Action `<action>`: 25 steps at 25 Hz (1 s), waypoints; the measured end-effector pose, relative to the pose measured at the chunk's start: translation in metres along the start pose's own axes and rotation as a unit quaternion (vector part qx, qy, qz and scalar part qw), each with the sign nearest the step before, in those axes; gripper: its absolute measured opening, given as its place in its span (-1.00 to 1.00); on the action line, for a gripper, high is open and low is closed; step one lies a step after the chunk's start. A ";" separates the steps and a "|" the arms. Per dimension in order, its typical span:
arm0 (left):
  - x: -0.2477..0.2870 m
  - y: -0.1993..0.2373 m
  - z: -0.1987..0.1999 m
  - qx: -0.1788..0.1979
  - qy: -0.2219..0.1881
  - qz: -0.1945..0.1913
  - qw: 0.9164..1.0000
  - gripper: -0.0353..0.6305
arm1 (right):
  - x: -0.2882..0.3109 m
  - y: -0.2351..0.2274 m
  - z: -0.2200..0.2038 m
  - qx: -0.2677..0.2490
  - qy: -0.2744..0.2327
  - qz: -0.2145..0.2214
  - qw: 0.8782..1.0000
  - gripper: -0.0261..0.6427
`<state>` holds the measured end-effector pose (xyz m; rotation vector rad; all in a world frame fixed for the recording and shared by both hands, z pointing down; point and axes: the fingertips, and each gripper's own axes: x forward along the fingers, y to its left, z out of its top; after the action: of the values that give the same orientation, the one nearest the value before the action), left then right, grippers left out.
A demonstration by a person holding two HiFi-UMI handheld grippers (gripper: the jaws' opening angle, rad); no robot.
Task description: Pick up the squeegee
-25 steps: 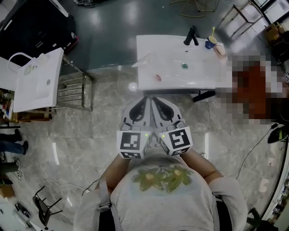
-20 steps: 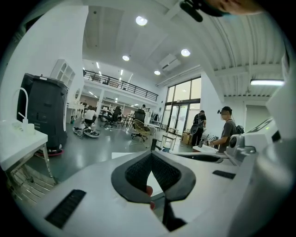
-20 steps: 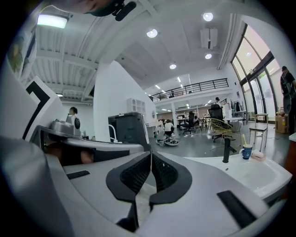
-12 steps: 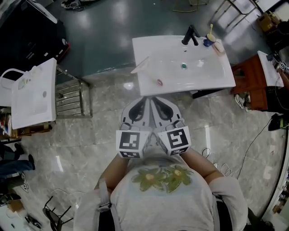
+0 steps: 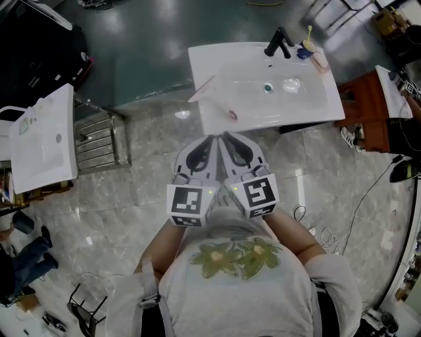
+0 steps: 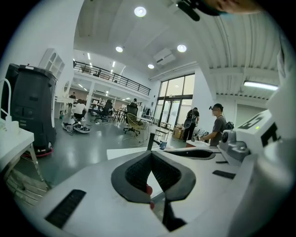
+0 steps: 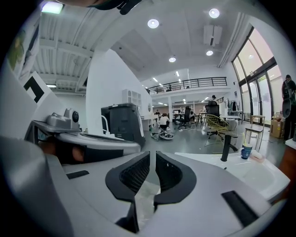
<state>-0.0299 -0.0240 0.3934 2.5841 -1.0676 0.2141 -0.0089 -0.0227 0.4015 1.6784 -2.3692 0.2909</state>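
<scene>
Left gripper [image 6: 151, 154] fingers [image 6: 137, 174] together, empty; white basin [image 6: 124, 152] ahead, black faucet [image 6: 150, 140].

- Round ceiling lamps [image 6: 140, 11] give bright, even light.
- Glare spots shine on the glossy floor [image 5: 182, 114] just left of the white sink counter [image 5: 316, 105].
- Both gripper views bulge fisheye, with dark corners and a soft foreground.

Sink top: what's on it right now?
A squeegee at its left edge, a small red thing near the front, a black faucet and a blue cup at the back. A green drain in the basin. The cup's inside is hidden.
</scene>
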 end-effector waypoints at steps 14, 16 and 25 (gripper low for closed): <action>0.033 0.021 -0.005 -0.004 0.020 0.028 0.999 -0.87 | 0.041 -0.036 -0.031 -0.027 0.069 0.021 0.997 -0.84; 0.035 0.025 -0.003 -0.004 0.020 0.035 0.999 -0.87 | 0.045 -0.042 -0.034 -0.031 0.079 0.022 0.996 -0.84; 0.053 0.031 -0.001 -0.005 0.025 0.058 0.998 -0.87 | 0.061 -0.057 -0.053 -0.044 0.116 0.056 0.991 -0.84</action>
<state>-0.0148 -0.0791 0.4164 2.4955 -1.1997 0.2979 0.0290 -0.0810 0.4721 1.3941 -2.2704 0.3736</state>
